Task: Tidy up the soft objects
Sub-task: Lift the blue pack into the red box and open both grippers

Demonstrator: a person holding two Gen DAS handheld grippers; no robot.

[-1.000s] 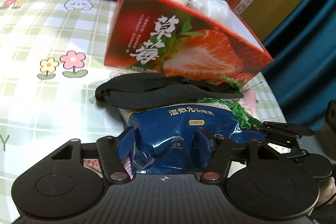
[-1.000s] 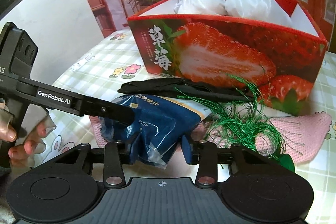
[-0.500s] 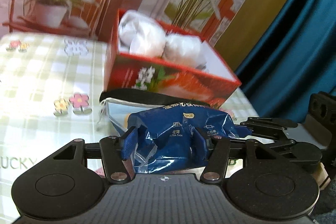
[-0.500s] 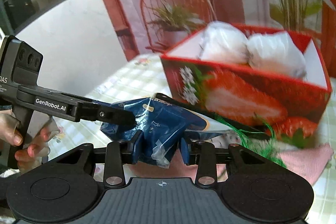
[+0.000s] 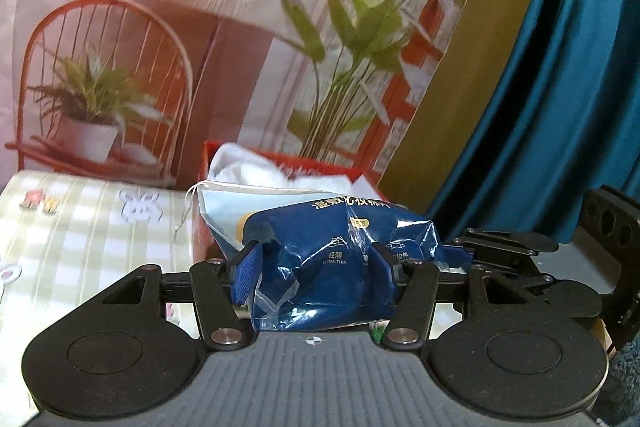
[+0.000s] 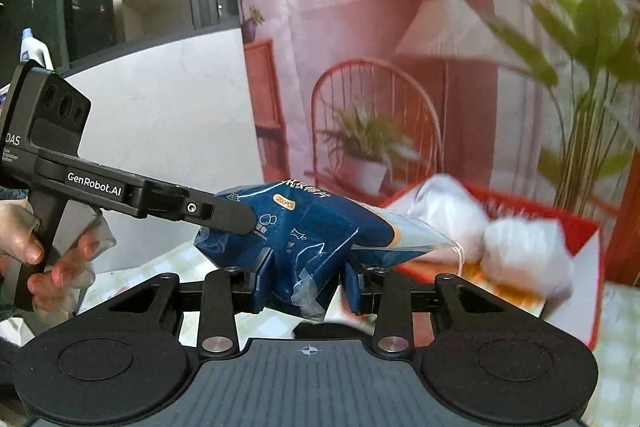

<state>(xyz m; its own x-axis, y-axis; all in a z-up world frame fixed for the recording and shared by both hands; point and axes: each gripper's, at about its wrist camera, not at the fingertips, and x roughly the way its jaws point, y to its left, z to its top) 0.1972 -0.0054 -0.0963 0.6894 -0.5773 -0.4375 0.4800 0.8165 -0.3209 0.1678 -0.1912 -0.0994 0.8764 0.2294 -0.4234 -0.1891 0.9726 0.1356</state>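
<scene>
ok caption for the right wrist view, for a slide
Both grippers hold a blue pack up before the red box.

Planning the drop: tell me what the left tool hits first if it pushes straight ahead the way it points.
Probably the red strawberry box with the white bundles in it: it lies directly beyond the blue cotton-pad pack that the left tool grips. Depth is unclear, and the pack's far end would likely arrive first.

Each wrist camera sits close behind its own jaws, looking forward and slightly downward. Both views share the blue packet (image 5: 340, 259) at 12 o'clock, the red box (image 6: 576, 227) and the printed backdrop (image 5: 160, 7) beyond.
</scene>
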